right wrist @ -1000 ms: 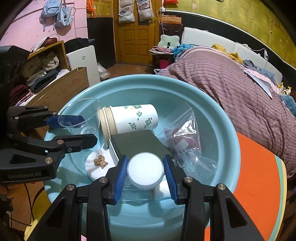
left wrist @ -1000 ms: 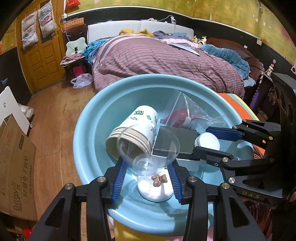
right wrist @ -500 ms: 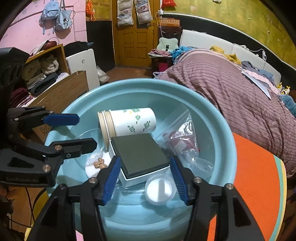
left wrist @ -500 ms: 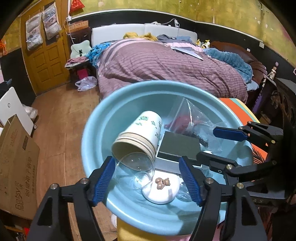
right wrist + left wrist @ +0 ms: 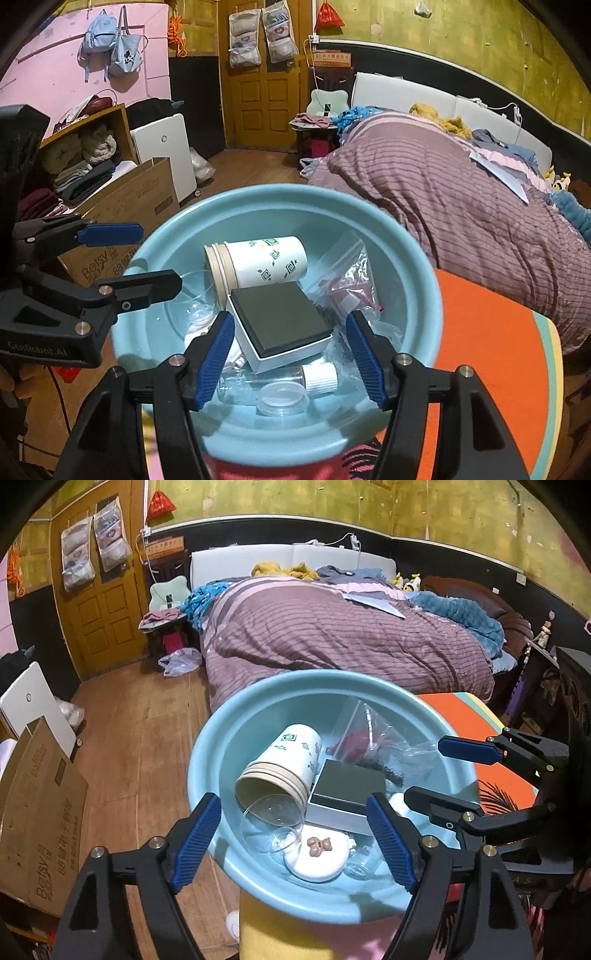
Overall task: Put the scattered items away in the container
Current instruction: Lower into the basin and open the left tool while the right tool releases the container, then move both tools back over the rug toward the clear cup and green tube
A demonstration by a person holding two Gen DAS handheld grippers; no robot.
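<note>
Both grippers, left gripper and right gripper, spread wide, holding nothing, above basin. Cup, box, bottle inside. I judge drop-off done; next: find remaining strays.

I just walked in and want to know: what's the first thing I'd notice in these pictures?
The big light-blue basin fills the middle, heaped with things: a white paper cup with green leaves lying on its side toward the far wall, and a dark-topped box lying just in front of it. Both grippers, left and right, hang open above it, holding nothing. Behind is a bed with a striped purple quilt.
</note>
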